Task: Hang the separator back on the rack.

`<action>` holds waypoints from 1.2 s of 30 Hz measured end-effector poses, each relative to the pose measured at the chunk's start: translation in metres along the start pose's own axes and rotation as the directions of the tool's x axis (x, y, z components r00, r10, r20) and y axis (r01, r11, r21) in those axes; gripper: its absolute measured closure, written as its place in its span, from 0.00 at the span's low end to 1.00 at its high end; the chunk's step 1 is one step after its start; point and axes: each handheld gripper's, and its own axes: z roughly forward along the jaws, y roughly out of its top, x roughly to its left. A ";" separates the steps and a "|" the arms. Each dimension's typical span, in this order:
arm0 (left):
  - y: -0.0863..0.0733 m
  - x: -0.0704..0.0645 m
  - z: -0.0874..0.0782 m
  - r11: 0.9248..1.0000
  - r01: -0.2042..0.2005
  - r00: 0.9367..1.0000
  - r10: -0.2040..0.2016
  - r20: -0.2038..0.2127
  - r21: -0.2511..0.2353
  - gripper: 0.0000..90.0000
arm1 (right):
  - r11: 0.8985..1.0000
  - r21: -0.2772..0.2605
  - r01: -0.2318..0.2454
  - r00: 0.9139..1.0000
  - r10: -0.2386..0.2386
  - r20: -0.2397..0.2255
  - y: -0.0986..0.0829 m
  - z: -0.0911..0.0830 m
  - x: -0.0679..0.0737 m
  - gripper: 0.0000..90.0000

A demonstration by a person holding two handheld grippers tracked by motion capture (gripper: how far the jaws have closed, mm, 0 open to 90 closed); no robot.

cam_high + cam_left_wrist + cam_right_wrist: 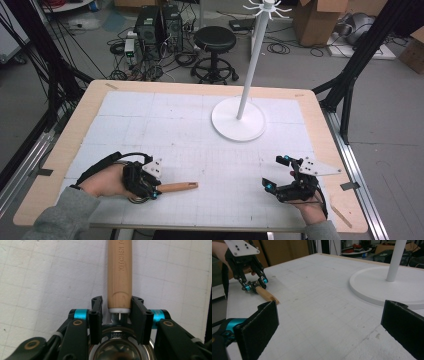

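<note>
I've got the left tool (150,186) clamped on the ladle (119,277) at its handle base, right tool (278,173) wide open and empty; I reckon lifting toward the stand (238,118) ahead comes next.

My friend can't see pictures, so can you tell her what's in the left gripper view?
The left gripper has its two black jaws closed around the base of a wooden handle belonging to a metal kitchen tool. The handle points straight away over a white gridded mat.
</note>
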 end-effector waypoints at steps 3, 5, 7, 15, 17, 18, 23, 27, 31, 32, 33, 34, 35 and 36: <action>0.000 -0.001 0.000 1.000 0.003 1.000 -0.003 0.002 -0.002 0.76 | 1.000 0.000 0.000 1.000 0.000 0.000 0.000 0.000 0.000 0.01; 0.000 -0.001 0.000 1.000 0.005 1.000 -0.005 0.004 0.000 0.76 | 1.000 -0.002 0.003 1.000 -0.003 -0.002 0.000 0.000 0.000 0.01; 0.000 -0.001 0.000 1.000 0.005 1.000 -0.005 0.004 0.000 0.77 | 1.000 -0.001 0.004 1.000 -0.004 -0.002 0.000 0.000 0.000 0.01; 0.000 -0.001 0.000 1.000 0.007 1.000 -0.007 -0.001 -0.007 0.77 | 1.000 0.003 0.002 1.000 -0.002 0.001 0.000 0.000 0.000 0.01; -0.001 -0.001 0.000 1.000 0.010 1.000 -0.010 -0.001 -0.010 0.77 | 1.000 0.000 0.006 1.000 -0.006 0.001 0.000 0.000 0.001 0.01; -0.001 -0.002 0.000 1.000 0.013 1.000 -0.013 -0.005 -0.016 0.77 | 1.000 0.001 0.011 1.000 -0.011 0.001 0.000 0.000 0.000 0.01; -0.003 -0.003 -0.002 1.000 -0.001 1.000 0.001 -0.011 -0.026 0.77 | 1.000 0.002 0.010 1.000 -0.010 0.006 0.000 0.000 0.001 0.01; -0.002 -0.004 -0.003 1.000 -0.011 1.000 0.010 -0.019 -0.020 0.77 | 1.000 -0.006 0.010 1.000 -0.010 0.014 0.001 -0.001 0.001 0.01; -0.003 -0.003 -0.007 0.999 -0.001 1.000 0.000 -0.028 -0.038 0.77 | 1.000 -0.005 0.008 1.000 -0.008 0.014 0.000 -0.001 0.000 0.01; -0.003 -0.003 -0.008 0.999 0.001 1.000 -0.002 -0.027 -0.044 0.77 | 1.000 -0.004 0.010 1.000 -0.010 0.015 0.000 -0.001 0.000 0.01; -0.004 -0.003 -0.009 0.999 0.000 1.000 -0.002 -0.030 -0.047 0.77 | 1.000 -0.004 0.009 1.000 -0.009 0.014 0.000 -0.001 0.000 0.01; -0.004 -0.003 -0.010 0.999 0.002 1.000 -0.004 -0.030 -0.054 0.77 | 1.000 -0.004 0.008 1.000 -0.008 0.014 0.001 -0.001 0.000 0.01; -0.004 -0.003 -0.012 0.998 0.009 1.000 -0.011 -0.021 -0.056 0.77 | 1.000 -0.004 0.009 1.000 -0.009 0.014 0.001 0.000 0.000 0.01; -0.005 -0.003 -0.012 0.998 0.010 1.000 -0.011 -0.015 -0.062 0.77 | 1.000 -0.002 0.007 1.000 -0.007 0.012 0.001 0.000 0.000 0.01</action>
